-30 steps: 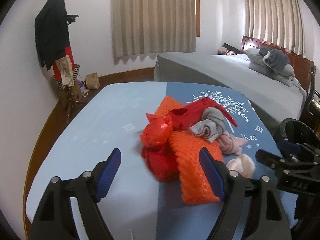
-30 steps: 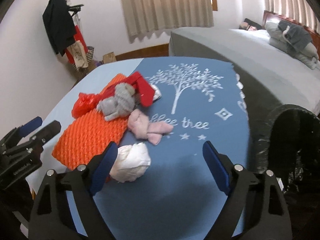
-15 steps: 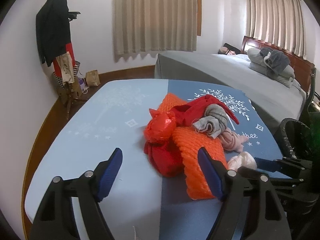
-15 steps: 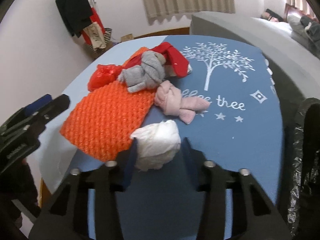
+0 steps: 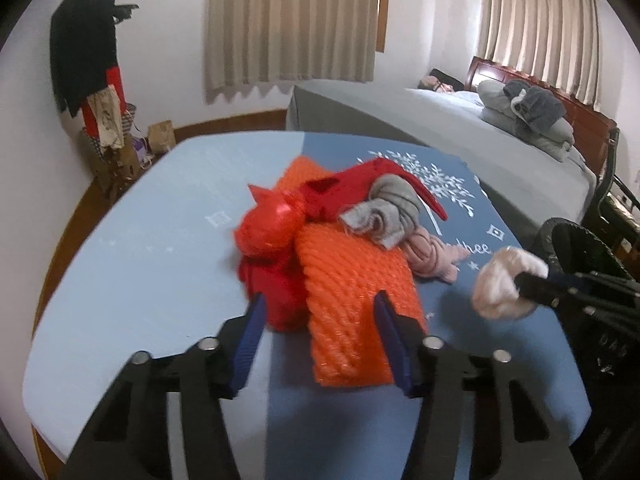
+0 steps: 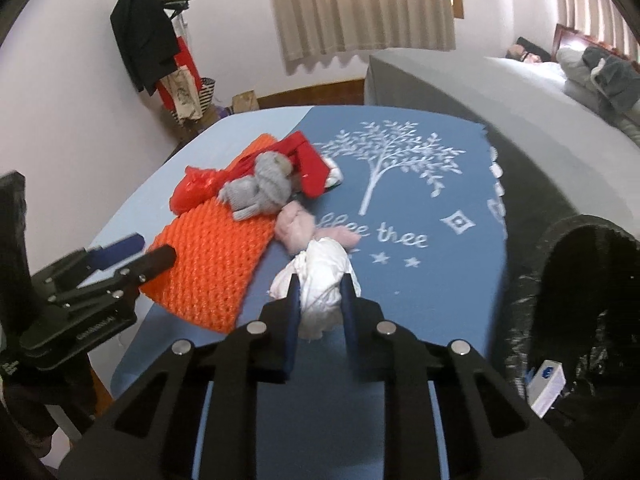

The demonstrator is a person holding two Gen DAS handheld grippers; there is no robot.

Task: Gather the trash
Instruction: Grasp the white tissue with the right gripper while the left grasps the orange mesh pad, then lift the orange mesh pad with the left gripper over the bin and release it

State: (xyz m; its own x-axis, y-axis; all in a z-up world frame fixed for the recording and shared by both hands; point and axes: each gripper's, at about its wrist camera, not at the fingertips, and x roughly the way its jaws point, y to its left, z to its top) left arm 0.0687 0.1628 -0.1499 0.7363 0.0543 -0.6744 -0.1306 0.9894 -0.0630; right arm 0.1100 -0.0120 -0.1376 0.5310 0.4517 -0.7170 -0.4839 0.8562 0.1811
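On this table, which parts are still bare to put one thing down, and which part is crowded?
Bare: the light blue strip left of the orange knit, and the dark blue cloth between the tree print and the black bin. Crowded: the middle, where the red bag, grey sock and pink sock pile by the knit.

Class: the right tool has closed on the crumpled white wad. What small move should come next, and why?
Probably carry the white wad across to the black-lined bin and release it there. The right tool pinches the wad, which looks raised off the blue cloth, and the open bin stands just beside it.
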